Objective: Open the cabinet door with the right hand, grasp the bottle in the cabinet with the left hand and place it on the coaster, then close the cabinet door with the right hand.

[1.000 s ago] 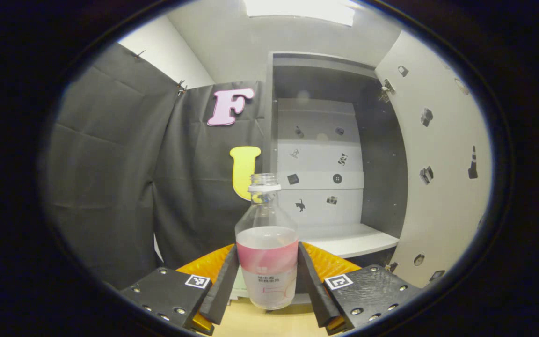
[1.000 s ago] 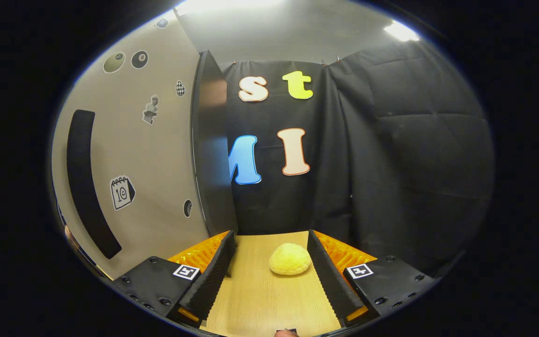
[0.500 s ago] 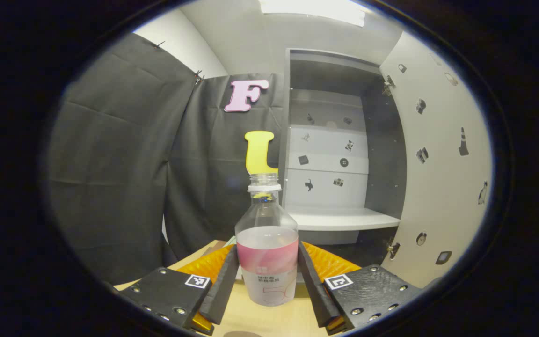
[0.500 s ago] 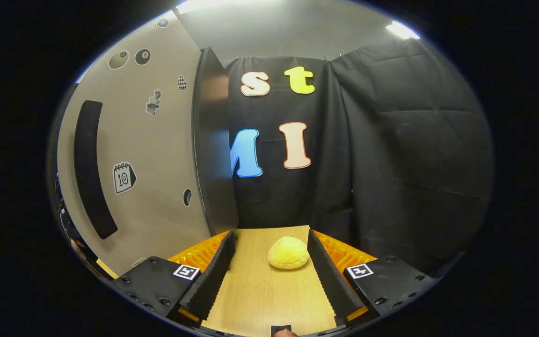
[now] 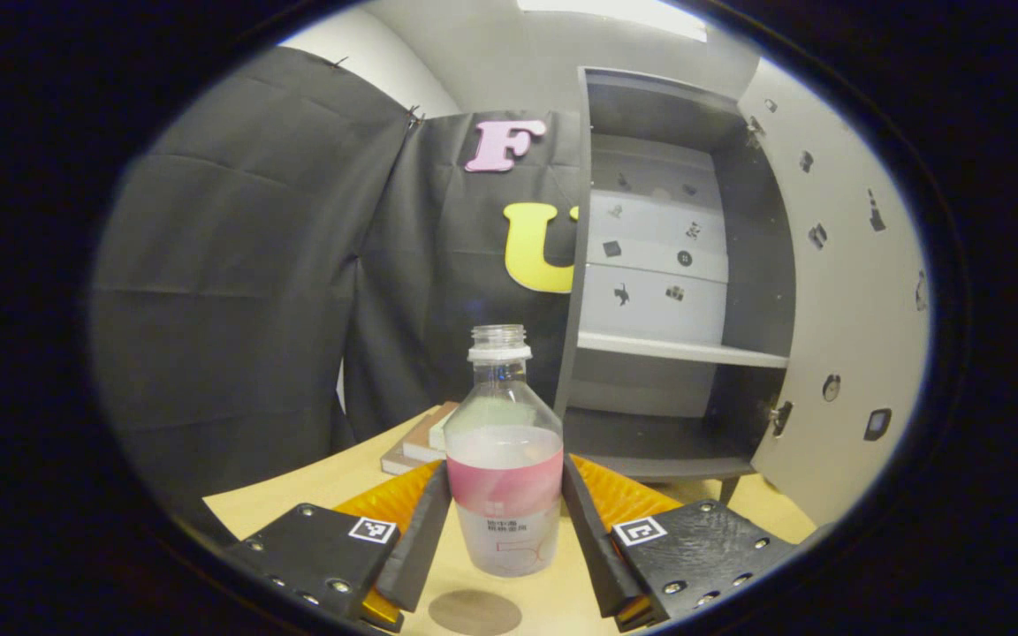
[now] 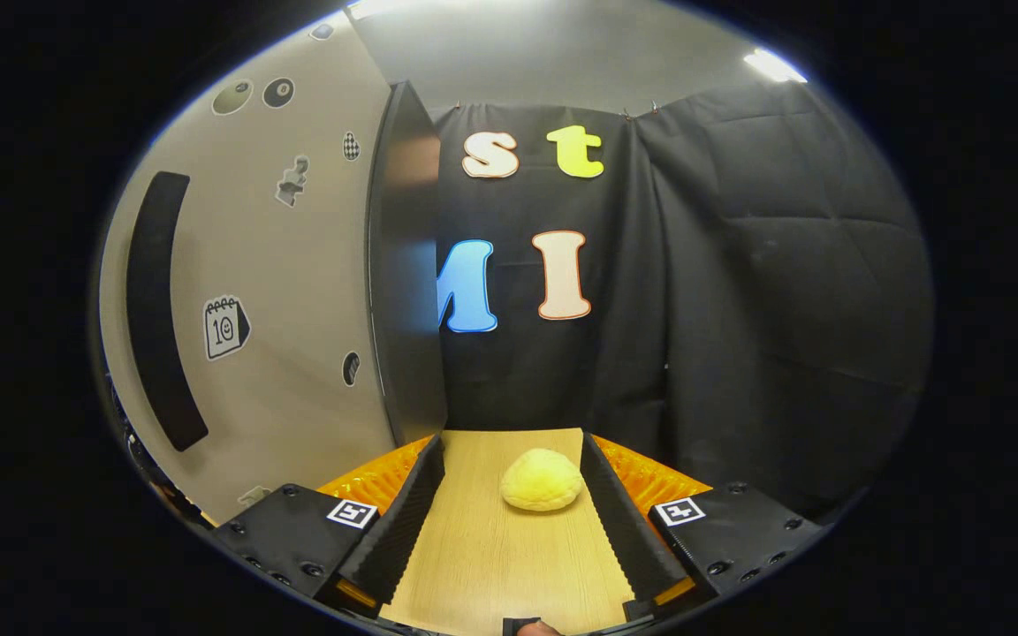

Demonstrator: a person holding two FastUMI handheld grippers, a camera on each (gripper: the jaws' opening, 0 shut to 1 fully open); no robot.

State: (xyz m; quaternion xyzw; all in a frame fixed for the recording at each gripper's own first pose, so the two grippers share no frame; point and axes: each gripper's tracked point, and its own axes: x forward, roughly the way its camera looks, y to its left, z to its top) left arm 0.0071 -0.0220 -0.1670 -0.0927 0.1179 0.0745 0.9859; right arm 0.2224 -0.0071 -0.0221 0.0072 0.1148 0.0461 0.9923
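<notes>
My left gripper [image 5: 505, 512] is shut on a clear bottle [image 5: 504, 468] with a pink label band and no cap, held upright above the wooden table. A round brown coaster [image 5: 474, 611] lies on the table just below and in front of the bottle. Behind stands the open cabinet [image 5: 664, 265], its white shelf [image 5: 677, 349] bare and its pale door [image 5: 845, 291] swung out to the right. In the right gripper view my right gripper [image 6: 509, 512] is open over the table, beside the door's outer face [image 6: 297, 265] with its long dark handle [image 6: 155, 309].
A yellow bun-shaped lump [image 6: 541, 480] lies on the table between the right gripper's fingers, farther off. A small stack of flat books or boards [image 5: 416, 439] sits at the cabinet's left foot. Black cloth walls close in the booth.
The left gripper has drawn back and to the left with the bottle, out of the cabinet; the coaster has come into sight below it. The right gripper has barely moved.
</notes>
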